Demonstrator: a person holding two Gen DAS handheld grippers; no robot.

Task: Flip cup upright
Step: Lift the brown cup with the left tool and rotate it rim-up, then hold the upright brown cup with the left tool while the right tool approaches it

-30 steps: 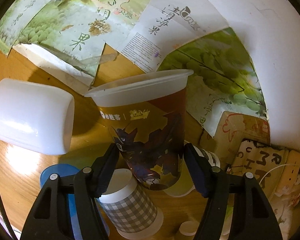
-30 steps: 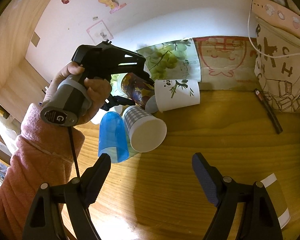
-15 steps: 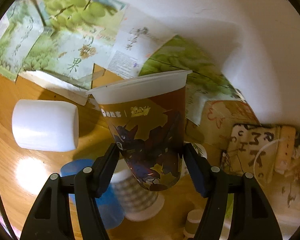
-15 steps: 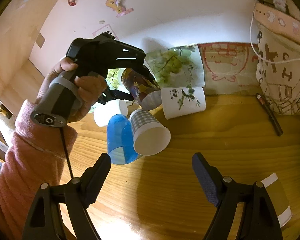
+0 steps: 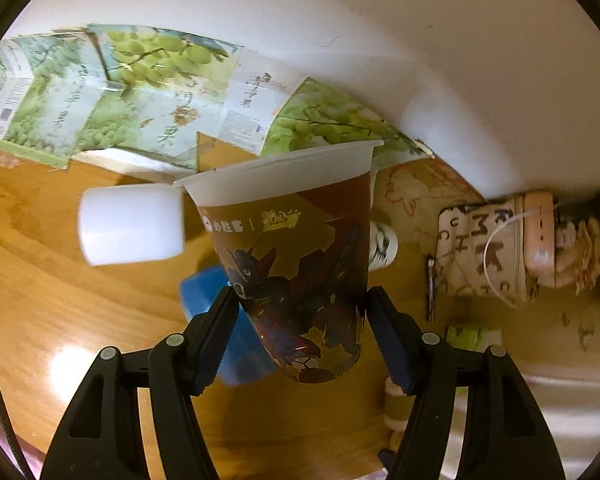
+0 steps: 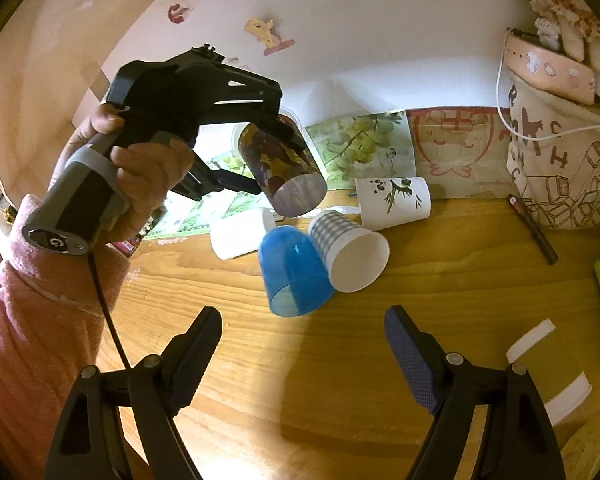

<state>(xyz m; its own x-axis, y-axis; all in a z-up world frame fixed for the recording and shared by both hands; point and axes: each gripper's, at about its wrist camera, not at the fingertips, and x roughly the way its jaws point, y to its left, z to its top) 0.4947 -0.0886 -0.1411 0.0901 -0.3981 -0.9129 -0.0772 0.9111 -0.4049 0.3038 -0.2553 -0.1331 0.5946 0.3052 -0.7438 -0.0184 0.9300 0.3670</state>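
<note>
While I watch both wrist feeds, I see a glossy wooden counter (image 6: 440, 280) with visible grain, set against a white wall (image 6: 380, 40) that carries a few small stickers. Grape-printed paper sheets (image 5: 100, 100) lie and lean along the back edge, and a letter-patterned fabric bag (image 6: 560, 168) stands at the far right. My left gripper (image 5: 300, 308) has its fingers (image 5: 220, 320) clamped on the lower body of the printed cup (image 5: 296, 256), a tapered cup with a dark brown and yellow cartoon design and a translucent white rim. In the right view the cup hangs in the air above the counter, tilted, its flat base facing the camera and its rim pointing away toward the wall. My right gripper (image 6: 304, 352) hovers over bare wood with its fingers spread wide, holding nothing. Below the lifted cup four others lie on their sides in a cluster: a plain white cup (image 6: 242, 232), a translucent blue cup (image 6: 292, 272), a gingham paper cup (image 6: 352, 248) touching the blue one, and a panda cup (image 6: 396, 200) just behind. A dark pen (image 6: 534, 228) lies near the bag.
</note>
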